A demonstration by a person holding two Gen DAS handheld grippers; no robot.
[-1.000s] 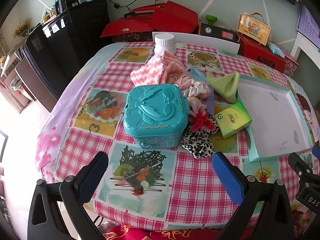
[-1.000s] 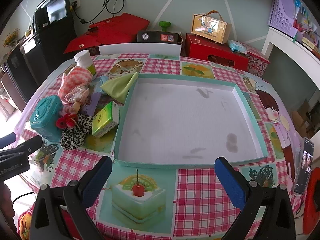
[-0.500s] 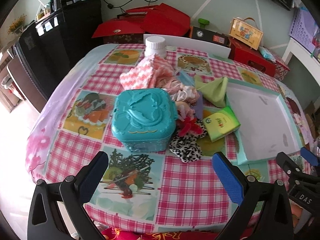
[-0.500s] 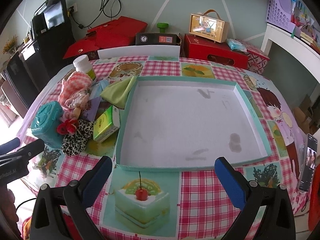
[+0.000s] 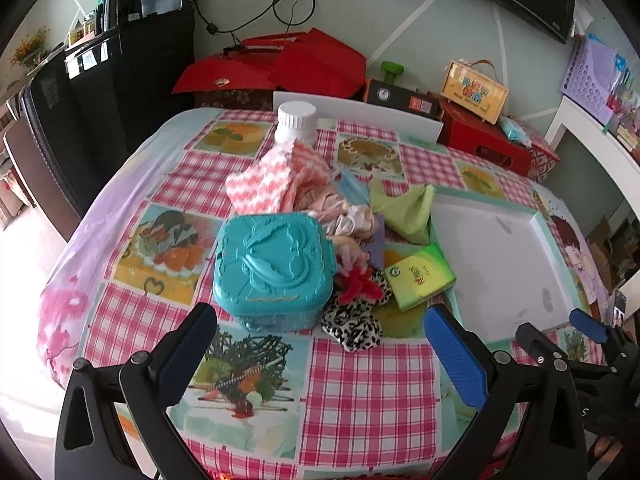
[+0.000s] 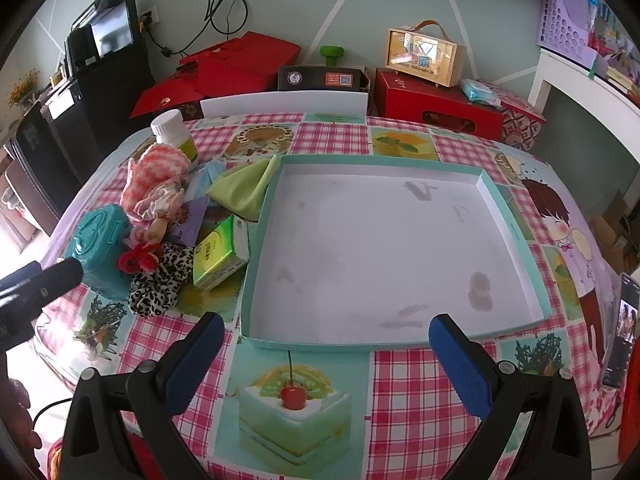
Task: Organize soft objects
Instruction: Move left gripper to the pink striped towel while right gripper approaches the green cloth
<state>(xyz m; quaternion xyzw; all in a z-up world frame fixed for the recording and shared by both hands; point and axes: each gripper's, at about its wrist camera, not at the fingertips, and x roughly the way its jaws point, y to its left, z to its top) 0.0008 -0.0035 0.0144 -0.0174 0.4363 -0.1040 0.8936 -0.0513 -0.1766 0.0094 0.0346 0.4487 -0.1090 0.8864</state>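
A heap of soft things lies left of a shallow teal-rimmed white tray (image 6: 516,216): a pink-and-white knitted cloth (image 5: 272,180), a green cloth (image 5: 408,208), pale satin scrunchies (image 5: 340,216), a red scrunchie (image 5: 360,286) and a leopard-print scrunchie (image 5: 352,326). The tray (image 5: 538,224) holds nothing. My left gripper (image 5: 320,360) is open, above the table's near edge, short of the heap. My right gripper (image 6: 324,364) is open, in front of the tray's near rim.
A teal plastic box (image 5: 274,264) stands left of the heap, a green tissue pack (image 5: 420,276) at its right, a white-capped bottle (image 5: 296,124) behind. A phone (image 6: 620,340) lies at the table's right edge. Red boxes and a chair back stand beyond the table.
Both grippers have drawn back and risen a little, so the table looks smaller and farther. Nothing on the table has moved. Both stay open.
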